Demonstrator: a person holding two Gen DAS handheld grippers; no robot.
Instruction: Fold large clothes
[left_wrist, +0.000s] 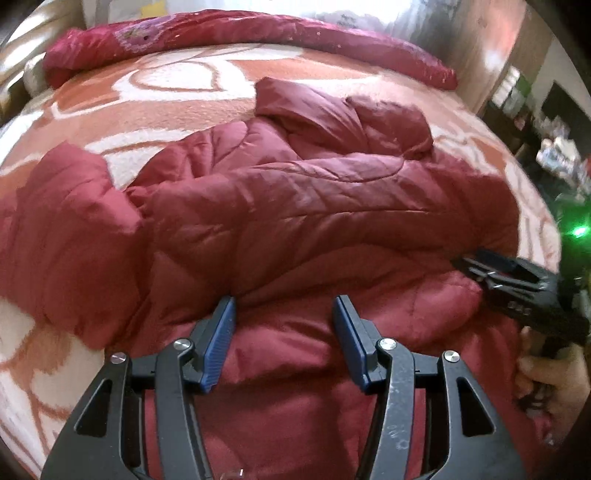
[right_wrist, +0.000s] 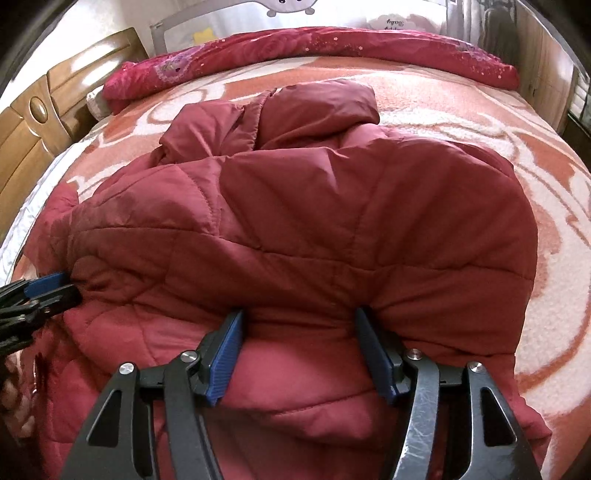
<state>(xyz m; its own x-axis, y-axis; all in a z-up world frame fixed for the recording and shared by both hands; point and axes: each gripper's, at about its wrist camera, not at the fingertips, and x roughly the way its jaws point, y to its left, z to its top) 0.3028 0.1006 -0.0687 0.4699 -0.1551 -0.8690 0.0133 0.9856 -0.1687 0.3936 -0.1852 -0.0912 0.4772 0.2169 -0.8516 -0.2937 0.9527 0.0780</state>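
A dark red quilted puffer jacket (left_wrist: 295, 206) lies crumpled on the bed, hood at the far end; it fills the right wrist view (right_wrist: 314, 229) too. My left gripper (left_wrist: 284, 306) is open, its blue pads (left_wrist: 221, 339) standing wide apart over the jacket's near fold. My right gripper (right_wrist: 299, 317) is open too, jaws wide apart with a bulge of jacket fabric between them, not pinched. The right gripper also shows at the right edge of the left wrist view (left_wrist: 465, 264), at the jacket's edge. The left gripper's tips show in the right wrist view (right_wrist: 55, 288) against the jacket's left side.
The bed is covered by an orange and white patterned blanket (left_wrist: 177, 85). A rolled magenta floral quilt (right_wrist: 295, 51) lies along the far end. A wooden headboard (right_wrist: 33, 122) stands at left. A wooden wall and cluttered shelves (left_wrist: 546, 122) are at right.
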